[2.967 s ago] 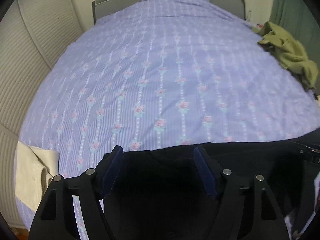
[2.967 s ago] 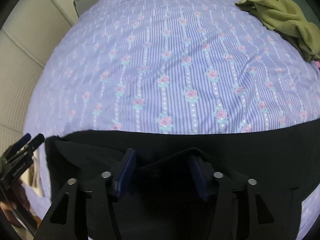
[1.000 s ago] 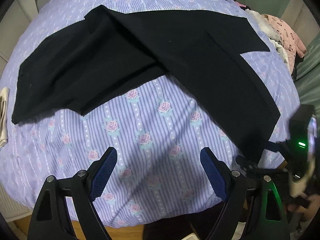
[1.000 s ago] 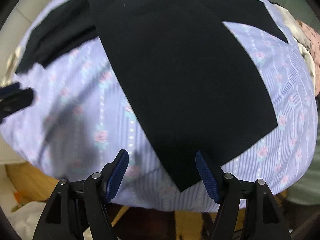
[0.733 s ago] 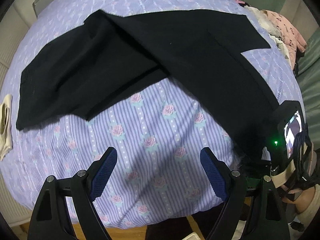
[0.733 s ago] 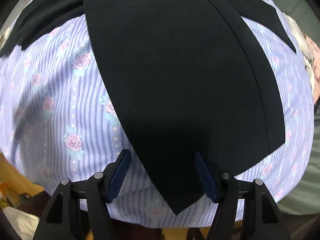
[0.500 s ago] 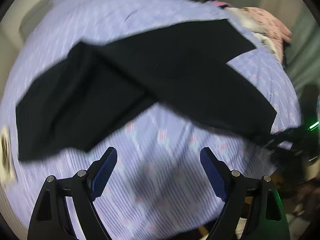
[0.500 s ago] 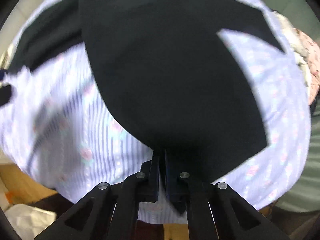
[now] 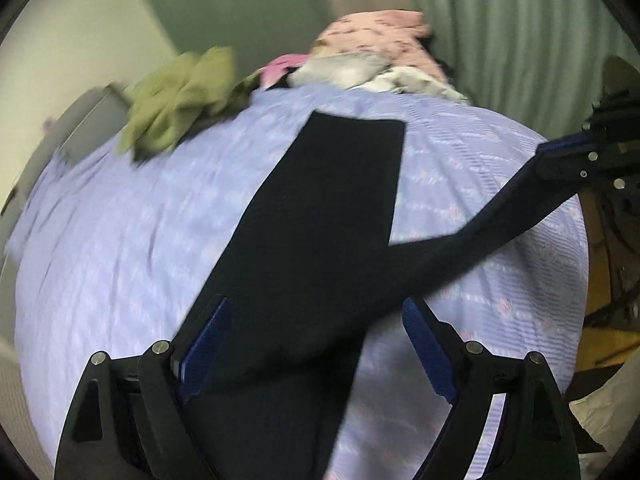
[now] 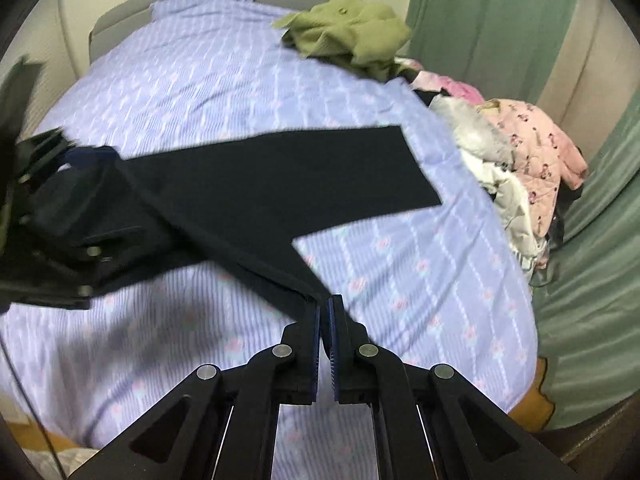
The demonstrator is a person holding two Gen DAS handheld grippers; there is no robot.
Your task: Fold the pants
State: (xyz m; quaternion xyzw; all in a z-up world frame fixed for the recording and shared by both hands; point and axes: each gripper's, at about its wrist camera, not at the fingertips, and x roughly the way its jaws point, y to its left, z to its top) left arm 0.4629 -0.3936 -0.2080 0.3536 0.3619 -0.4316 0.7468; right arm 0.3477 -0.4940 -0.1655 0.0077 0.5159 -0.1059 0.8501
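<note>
— Pinching the hem corner of the black woven pants (image 10: 280,184), the right gripper (image 10: 324,312) has its jaws pressed nearly together on the cloth right at its blue fingertips; that leg runs up and to the left from the tips, lifted off the lilac striped bedsheet with pink roses (image 10: 420,280). Which step does that make it?

— It reads as the leg-over-leg fold: one leg lies flat ahead and to the right of the right gripper, ending in a square hem, while the pinched leg hangs taut between the two tools. What of the left gripper (image 9: 316,344)?

— Its jaws stand wide apart, and the black cloth passes between and under the blue pads (image 9: 208,340); nothing is clamped there. The picture is blurred, so whether the pads touch the fabric cannot be told

— And the pants as a whole?

— Spread across the middle of the bed. Seen from the left gripper, the flat leg stretches straight ahead from its jaws, and the raised leg slants off to the right toward the other tool.

— So the next move?

— Probably the carried hem has to travel across and come down on the flat leg's hem, edges matched, with the left gripper steadying the crotch end. Beyond the flat leg sit a crumpled olive-green garment (image 10: 352,28) and a heap of pink and white laundry (image 10: 520,148), well clear of the fold
</note>
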